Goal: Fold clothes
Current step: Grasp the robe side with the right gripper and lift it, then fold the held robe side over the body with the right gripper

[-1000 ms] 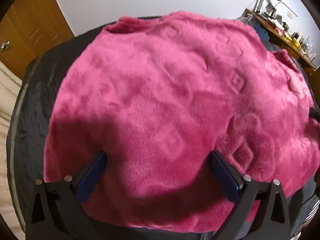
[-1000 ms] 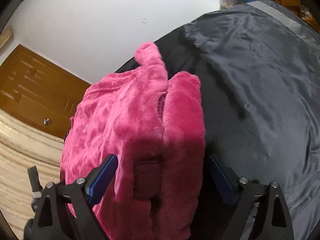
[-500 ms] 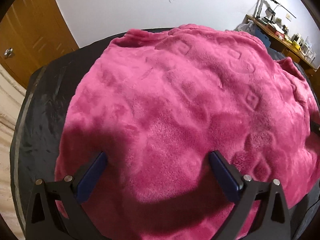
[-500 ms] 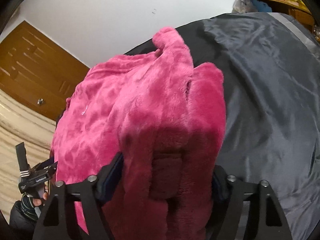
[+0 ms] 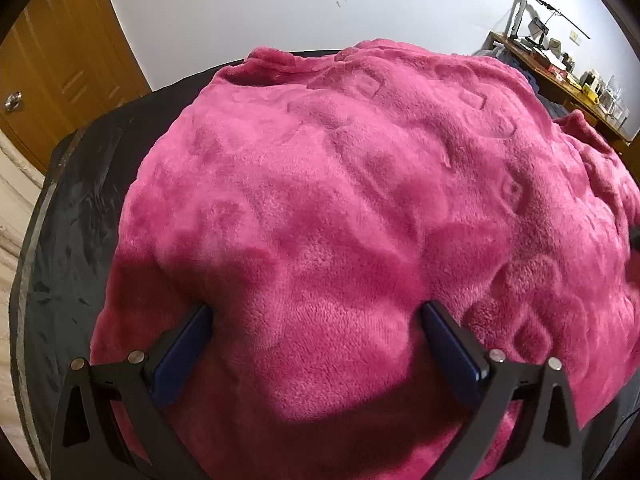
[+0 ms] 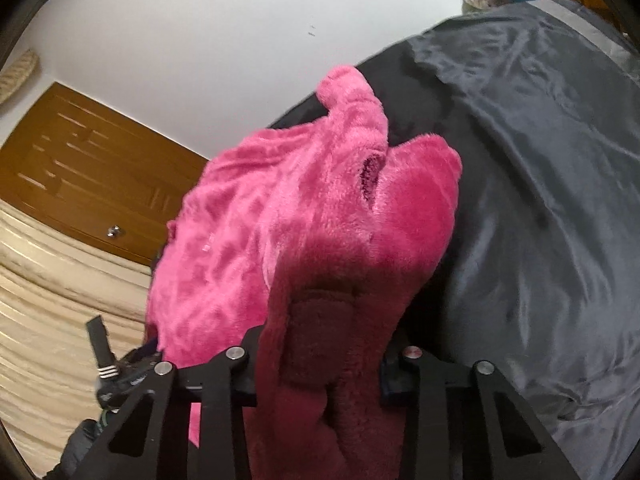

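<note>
Closing my right claw [image 6: 320, 364] on a thick bunched fold of the pink fleece garment [image 6: 304, 216], I have the plush fabric filling the whole gap between the jaws, its pile bulging over both of them. That bunch runs away from me as a folded sleeve-like length, ending in a curled tip near the white wall [image 6: 180, 40]. My left claw [image 5: 316, 320] stands wide open, its blue pads [image 5: 184, 348] resting down on the flat spread of the same garment [image 5: 360, 200] with nothing pinched between them. The fleece lies across a dark, shiny sheet [image 6: 540, 200] that covers the surface beneath, reaching close to its near edge on my left side. Behind are a wooden door [image 5: 60, 72] and a cluttered desk [image 5: 568, 76].
</note>
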